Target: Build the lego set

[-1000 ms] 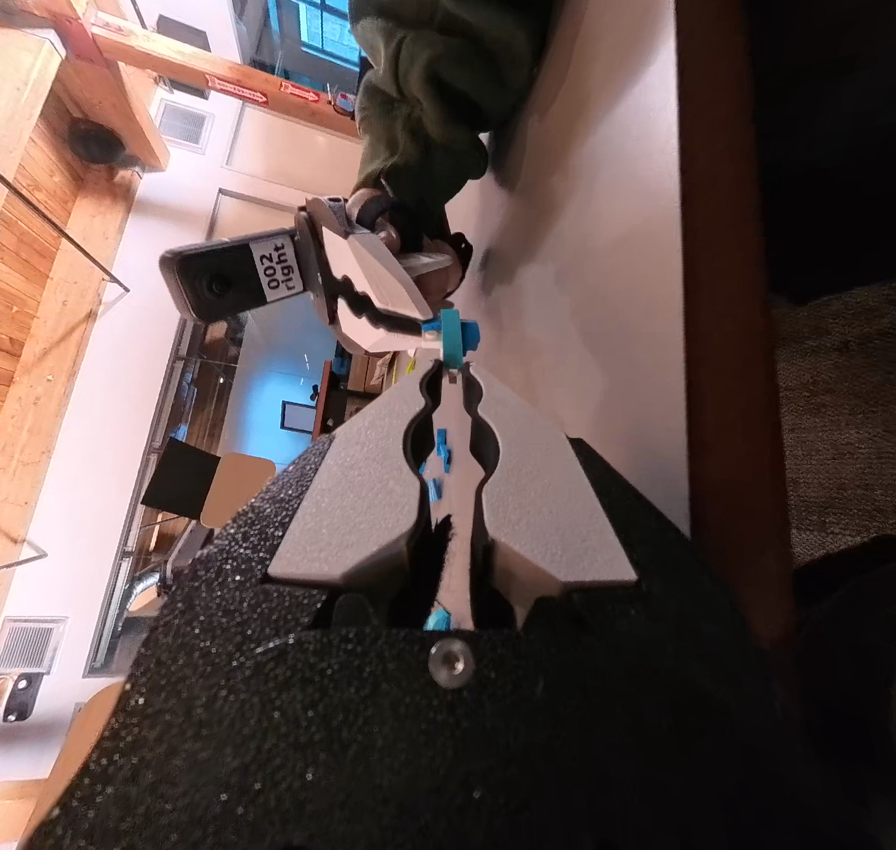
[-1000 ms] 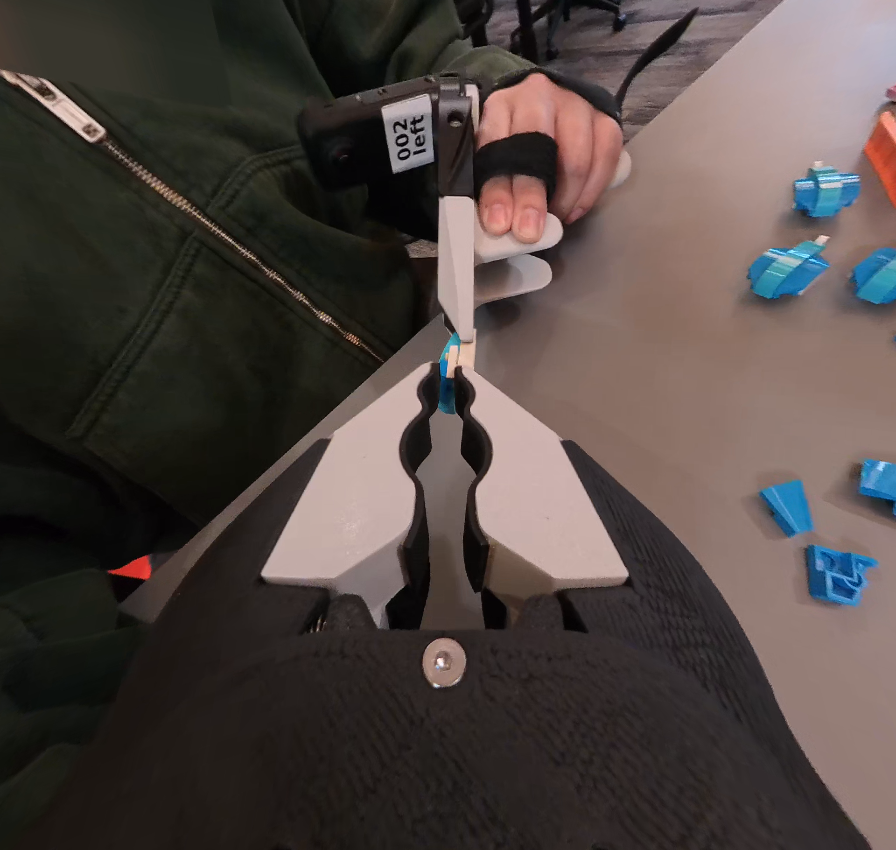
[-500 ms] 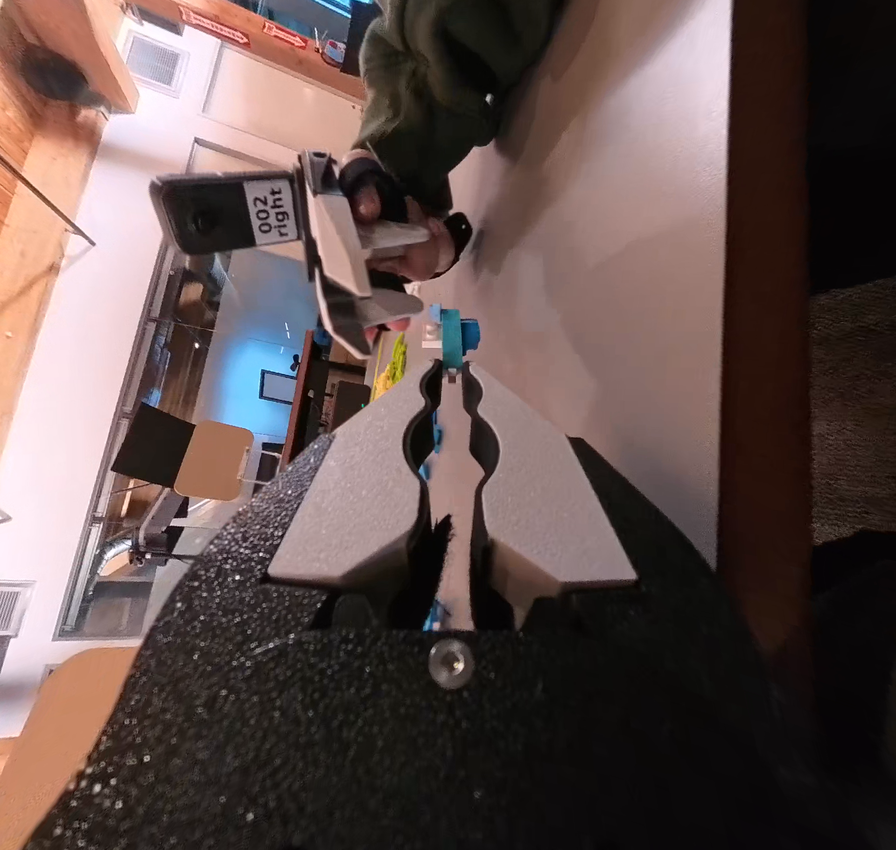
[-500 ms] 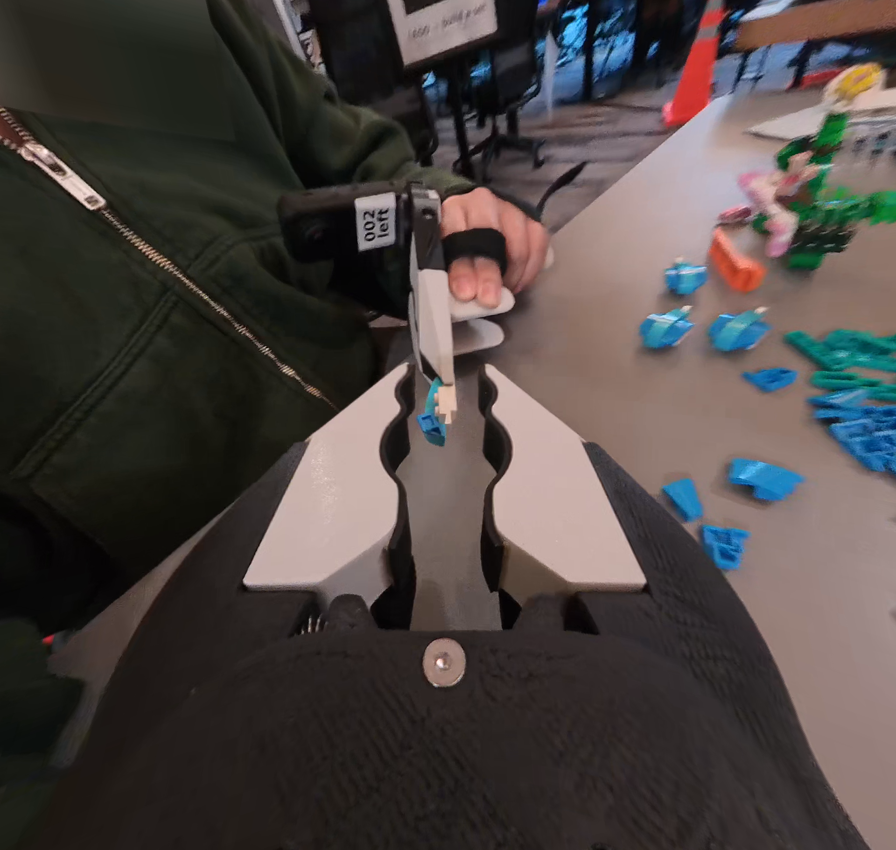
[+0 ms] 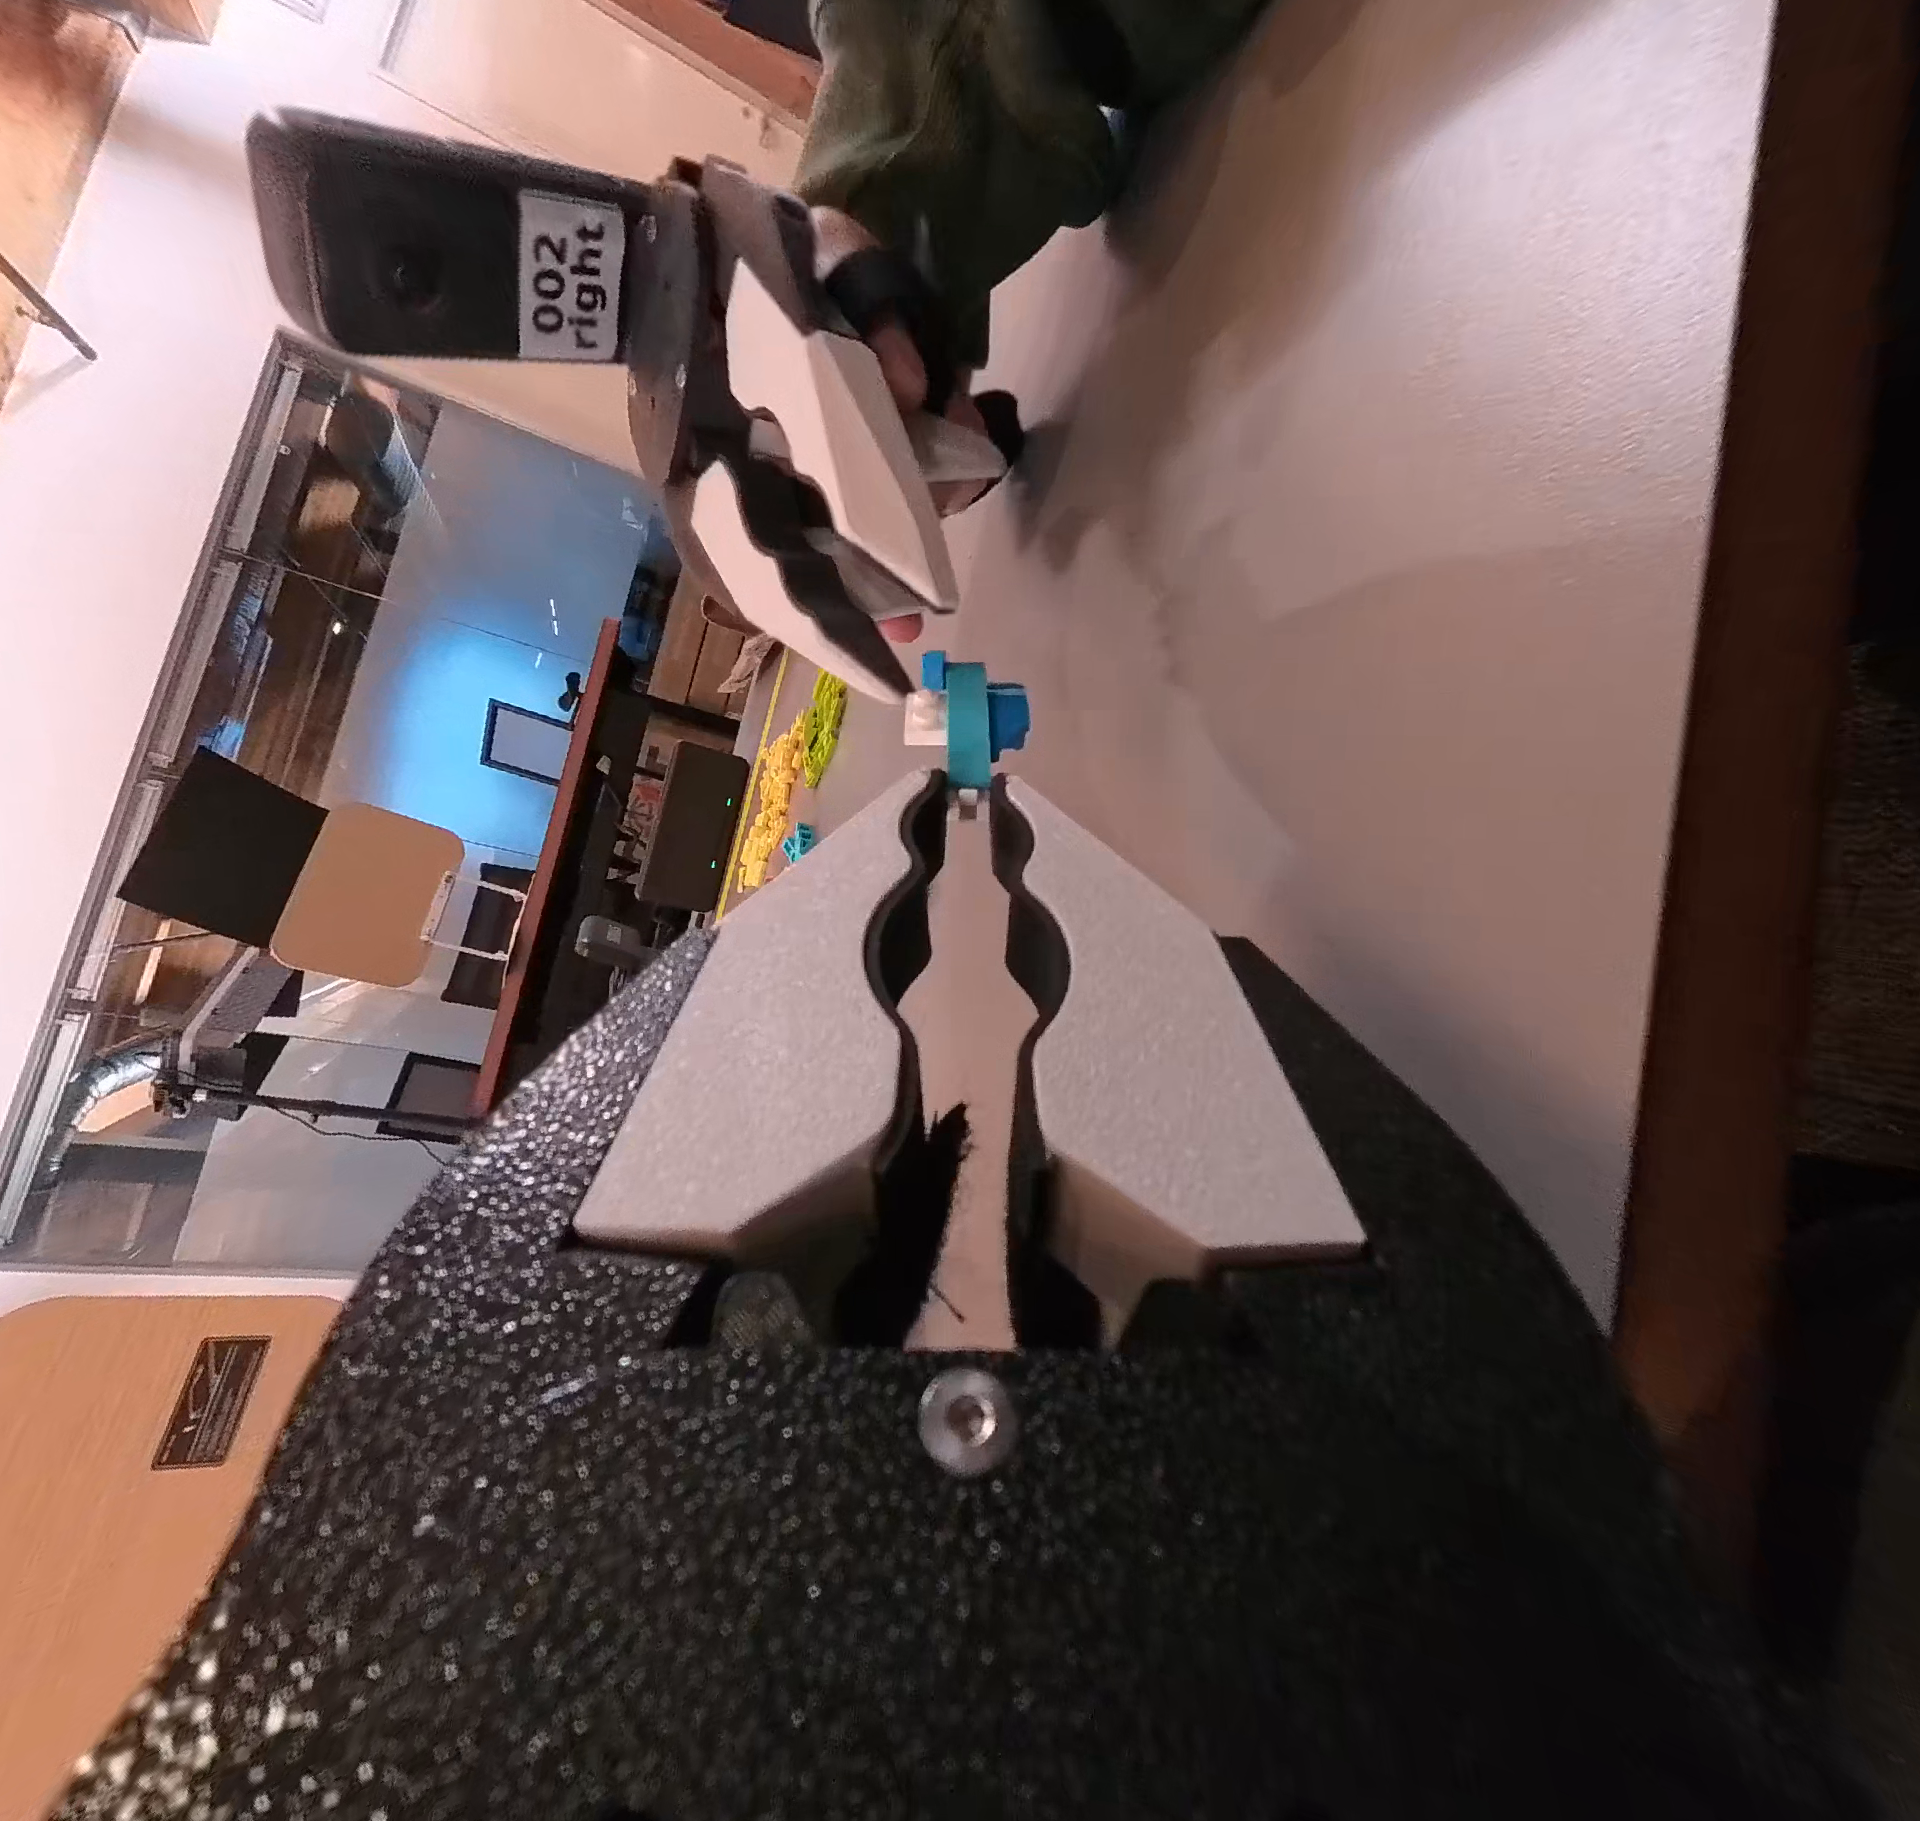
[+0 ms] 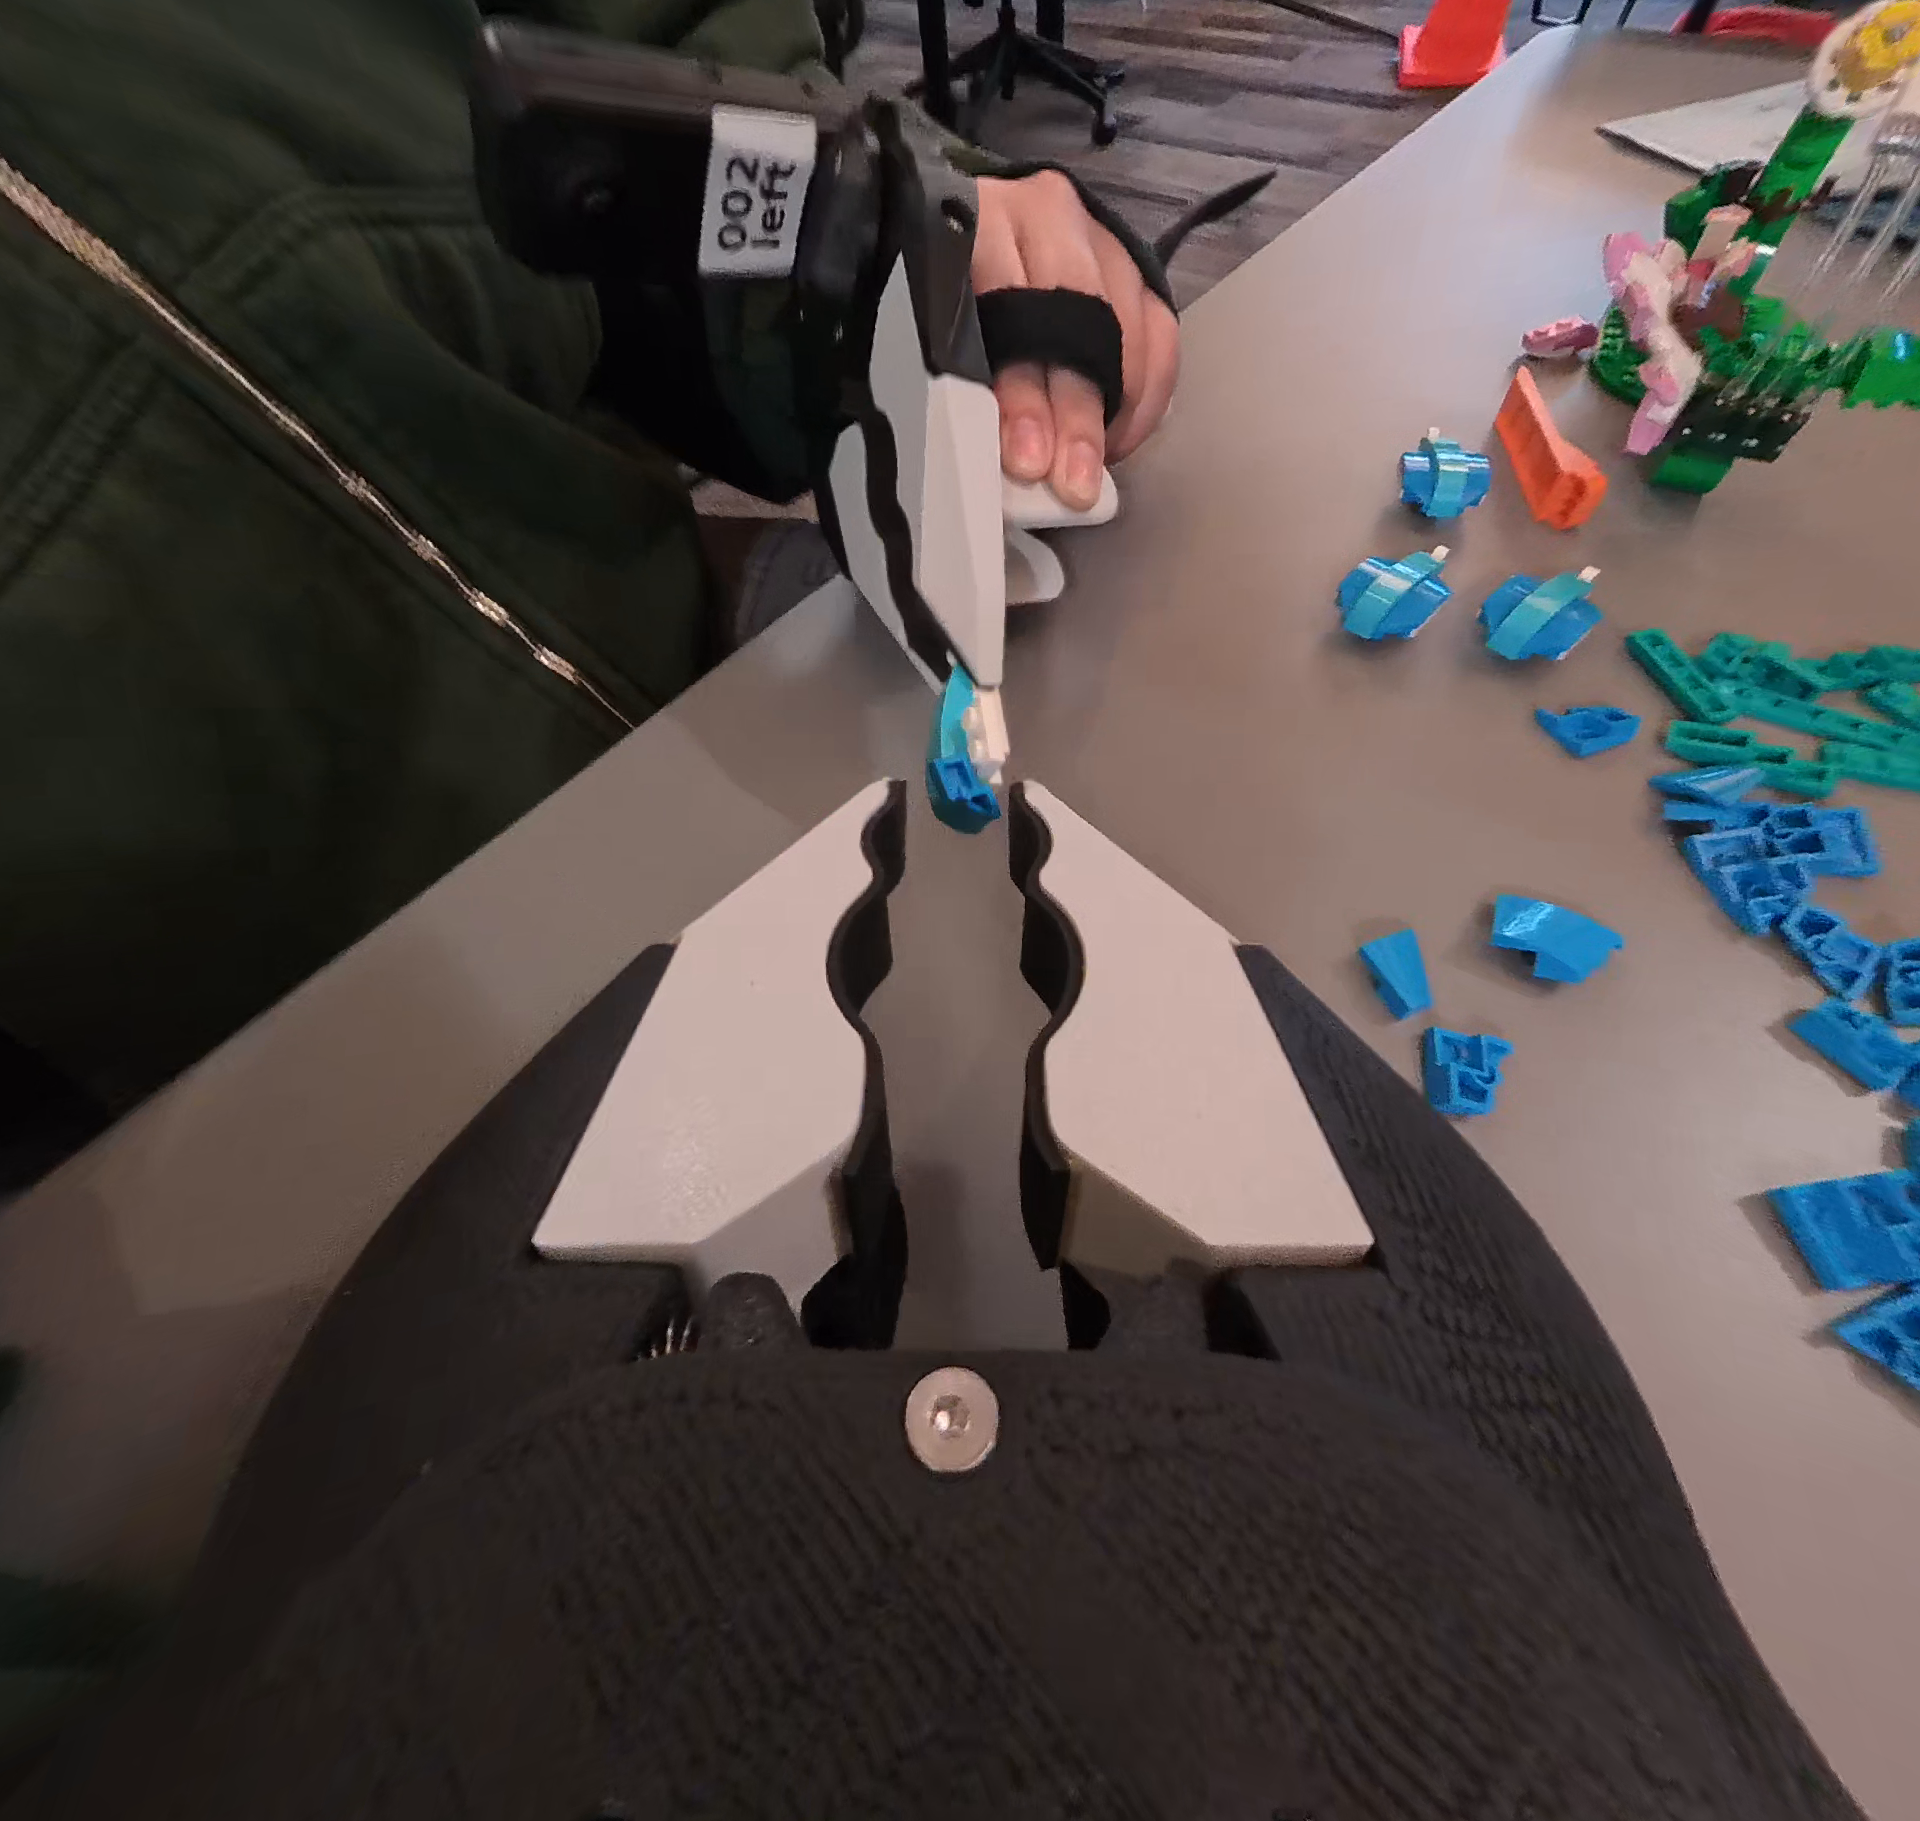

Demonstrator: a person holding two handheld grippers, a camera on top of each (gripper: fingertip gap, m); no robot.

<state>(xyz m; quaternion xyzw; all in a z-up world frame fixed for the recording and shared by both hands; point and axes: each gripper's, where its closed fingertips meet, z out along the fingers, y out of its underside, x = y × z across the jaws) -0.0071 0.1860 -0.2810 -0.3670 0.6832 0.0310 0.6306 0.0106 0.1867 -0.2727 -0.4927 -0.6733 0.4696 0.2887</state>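
A small blue, teal and white lego assembly (image 5: 971, 722) is pinched in my left gripper (image 5: 966, 786), which is shut on its end and holds it above the grey table (image 5: 1403, 421). In the right wrist view the left gripper (image 6: 977, 675) hangs the assembly (image 6: 961, 763) down, and its blue lower end sits in the gap of my right gripper (image 6: 958, 797). The right gripper is open, with room on both sides of the piece. It also shows in the left wrist view (image 5: 923, 651), just beside the assembly's white stud.
Three built blue sub-assemblies (image 6: 1392, 597) lie at mid right next to an orange brick separator (image 6: 1548, 462) and a green flower build (image 6: 1714, 369). Teal pieces (image 6: 1787, 701) and blue pieces (image 6: 1787, 867) crowd the right. The person's green jacket (image 6: 260, 524) fills the left. Left and right tips are no more than a few centimetres apart.
My right gripper was shut on the assembly together with the left. It has opened and let go, and its open fingertips now flank the piece's lower end. The left still holds it.
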